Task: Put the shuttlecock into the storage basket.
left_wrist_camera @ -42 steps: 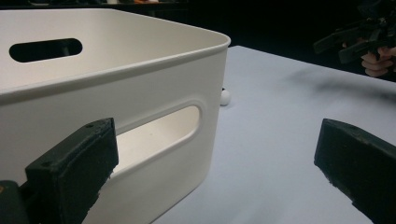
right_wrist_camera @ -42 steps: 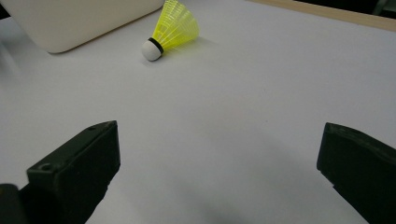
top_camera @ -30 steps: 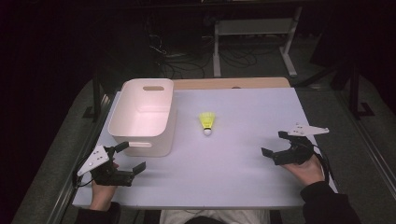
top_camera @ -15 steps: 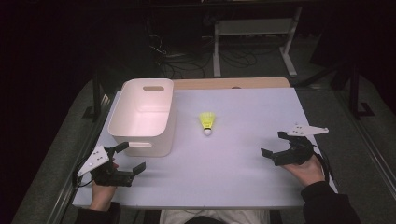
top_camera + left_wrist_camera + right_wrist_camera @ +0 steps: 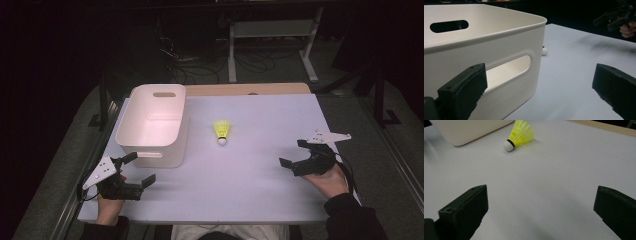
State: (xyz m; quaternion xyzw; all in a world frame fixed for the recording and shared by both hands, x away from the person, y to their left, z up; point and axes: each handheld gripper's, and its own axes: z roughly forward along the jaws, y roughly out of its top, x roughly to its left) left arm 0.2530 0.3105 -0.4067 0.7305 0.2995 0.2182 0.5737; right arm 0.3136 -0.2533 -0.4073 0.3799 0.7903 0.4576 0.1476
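— Item condition? 
— Shuttlecock (image 5: 221, 132): yellow skirt, white cork tip, lying on its side on the table (image 5: 250, 190), just right of the white bin (image 5: 152, 125). 
— Tools? 
— Left tool (image 5: 138, 170) and right tool (image 5: 292, 154): jaws spread, holding nothing, both well apart from it.

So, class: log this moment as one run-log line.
left gripper: open, by bin | right gripper: open | shuttlecock: on table, untouched

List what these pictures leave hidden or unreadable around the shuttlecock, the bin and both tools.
- Shuttlecock: in the left gripper view the white bin hides its yellow skirt; the cork tip peeks past the corner.
- Bin: in the right gripper view the top edge cuts it off, leaving one bottom corner.
- Left tool, right tool: both gripper views' bottom edge crops the jaws' bases.
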